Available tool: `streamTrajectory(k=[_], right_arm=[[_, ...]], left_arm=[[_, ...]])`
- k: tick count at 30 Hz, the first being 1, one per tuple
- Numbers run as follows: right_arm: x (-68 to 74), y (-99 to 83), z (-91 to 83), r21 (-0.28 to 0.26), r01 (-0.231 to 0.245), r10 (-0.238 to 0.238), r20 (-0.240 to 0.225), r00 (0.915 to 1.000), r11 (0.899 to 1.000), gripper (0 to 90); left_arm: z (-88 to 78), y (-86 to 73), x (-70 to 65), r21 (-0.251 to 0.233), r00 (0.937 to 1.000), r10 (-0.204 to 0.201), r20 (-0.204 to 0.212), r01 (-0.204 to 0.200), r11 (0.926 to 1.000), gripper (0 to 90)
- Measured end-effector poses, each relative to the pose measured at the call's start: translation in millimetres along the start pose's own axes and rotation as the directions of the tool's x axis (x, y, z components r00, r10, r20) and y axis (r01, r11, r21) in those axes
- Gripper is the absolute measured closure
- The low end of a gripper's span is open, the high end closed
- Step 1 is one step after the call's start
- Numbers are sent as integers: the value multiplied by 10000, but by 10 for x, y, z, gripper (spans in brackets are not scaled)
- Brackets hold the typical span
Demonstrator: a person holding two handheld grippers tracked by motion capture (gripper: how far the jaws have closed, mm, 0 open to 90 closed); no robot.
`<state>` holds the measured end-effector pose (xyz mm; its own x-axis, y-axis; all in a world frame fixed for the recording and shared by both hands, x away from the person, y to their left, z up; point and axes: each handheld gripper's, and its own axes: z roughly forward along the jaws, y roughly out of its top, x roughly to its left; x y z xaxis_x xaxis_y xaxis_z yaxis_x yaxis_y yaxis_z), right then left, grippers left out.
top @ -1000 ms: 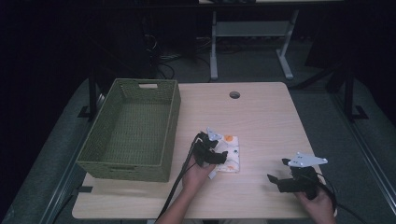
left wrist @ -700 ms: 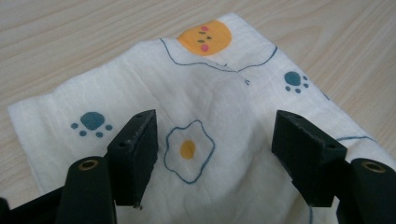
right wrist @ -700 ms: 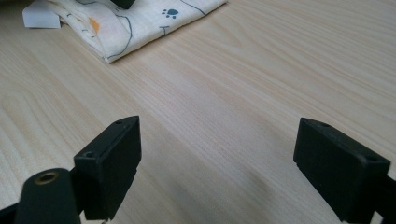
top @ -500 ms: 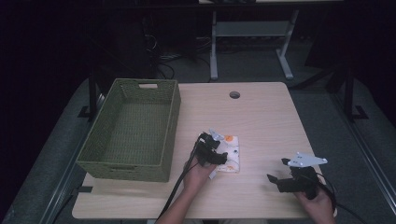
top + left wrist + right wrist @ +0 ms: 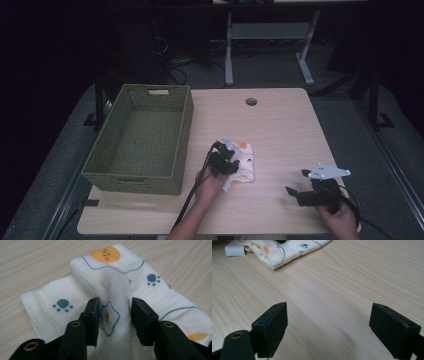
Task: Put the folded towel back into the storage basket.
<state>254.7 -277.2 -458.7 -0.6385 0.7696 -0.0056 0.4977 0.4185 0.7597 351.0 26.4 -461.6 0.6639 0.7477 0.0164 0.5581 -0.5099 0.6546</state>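
Since the earlier frame the left gripper (image 5: pixel 113 322) had been closing, now pinching a ridge of the folded cloth (image 5: pixel 130 287), which might slip free if lifted by so little fabric.

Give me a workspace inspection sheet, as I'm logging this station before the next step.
Surface: pale wooden table, round grommet hole near far edge.
Job's things: white folded cloth with paw prints, bunched into a ridge; woven green basket at left.
Clutter: nothing seen.
Grippers: left gripper has just been closing, pads pinching the cloth ridge; right gripper open over bare wood.
Cables: black cable trails from left gripper.
Surroundings: dark room, white desk frame behind.
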Motion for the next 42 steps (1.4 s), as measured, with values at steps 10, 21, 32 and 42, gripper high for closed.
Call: streamTrajectory(k=[10,21,32,42], right_arm=[[1,2,-5,-9,-20,20,-37,10000,10000,147],[-15,-1,-14,-34,-90,90,-53,9999,10000,147],[-28,-5,-20,-33,-76,76,-23,10000,10000,147],[-30,-4,-22,-43,-85,85,-12,10000,10000,147]], left_arm=[[-10,-14,38,-48,9998,120,154,-119,9999,800],[-22,-20,94,-58,9969,-542,568,546,9985,826],[-156,39,146,-169,9906,-898,1032,921,9956,830],[-305,142,130,-488,9892,-802,1227,867,9950,830]])
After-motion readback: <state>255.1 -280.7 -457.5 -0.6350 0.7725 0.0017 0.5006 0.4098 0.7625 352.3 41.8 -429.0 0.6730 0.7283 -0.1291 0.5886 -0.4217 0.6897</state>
